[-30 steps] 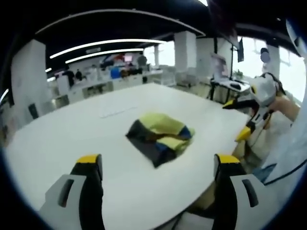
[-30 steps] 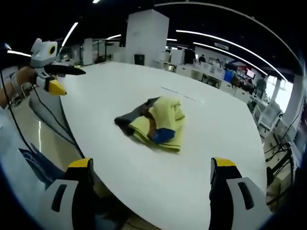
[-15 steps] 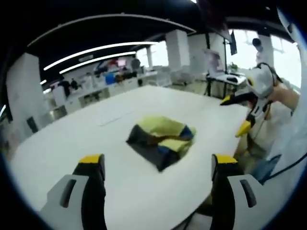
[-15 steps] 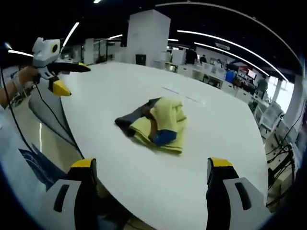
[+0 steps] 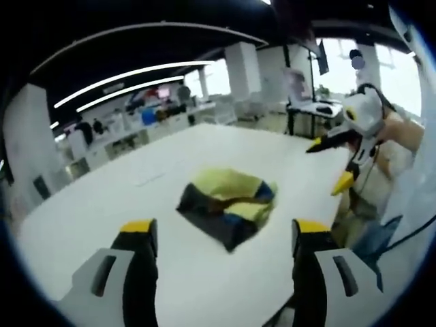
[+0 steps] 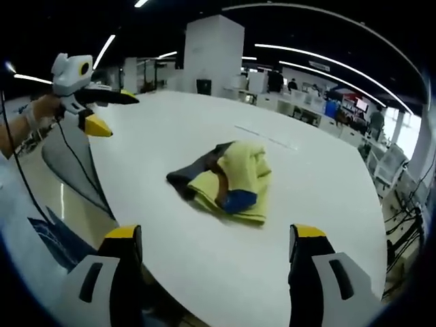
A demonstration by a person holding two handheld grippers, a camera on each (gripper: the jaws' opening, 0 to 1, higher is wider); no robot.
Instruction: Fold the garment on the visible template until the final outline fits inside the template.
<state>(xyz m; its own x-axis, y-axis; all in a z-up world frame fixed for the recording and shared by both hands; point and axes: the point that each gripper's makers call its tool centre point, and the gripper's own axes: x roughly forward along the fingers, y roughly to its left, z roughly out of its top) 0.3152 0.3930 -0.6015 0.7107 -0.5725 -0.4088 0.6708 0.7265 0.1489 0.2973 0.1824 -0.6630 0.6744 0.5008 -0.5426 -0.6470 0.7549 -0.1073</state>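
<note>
A crumpled garment [image 5: 228, 203], yellow with dark grey and blue panels, lies bunched in a heap on the white table [image 5: 95, 204]. My left gripper [image 5: 225, 230] hovers over the near table edge, short of the heap, its jaws wide apart and empty. From the other side, the garment [image 6: 225, 178] sits in the middle of the table [image 6: 170, 129]. My right gripper [image 6: 215, 235] is open and empty, held back from it. The right gripper [image 5: 329, 163] shows open at the right of the left gripper view. The left gripper [image 6: 112, 111] shows open at the left of the right gripper view.
A faint line marking [image 6: 264, 138] lies on the table beyond the garment. Office desks and chairs [image 5: 157, 116] and a white pillar [image 6: 212, 54] stand behind. A person's sleeve [image 6: 13, 204] and hand [image 6: 37, 112] show at the table's edge.
Both cameras have shifted a little. In the right gripper view the left gripper has drifted inward over the table edge. The garment has not moved and both grippers stay open.
</note>
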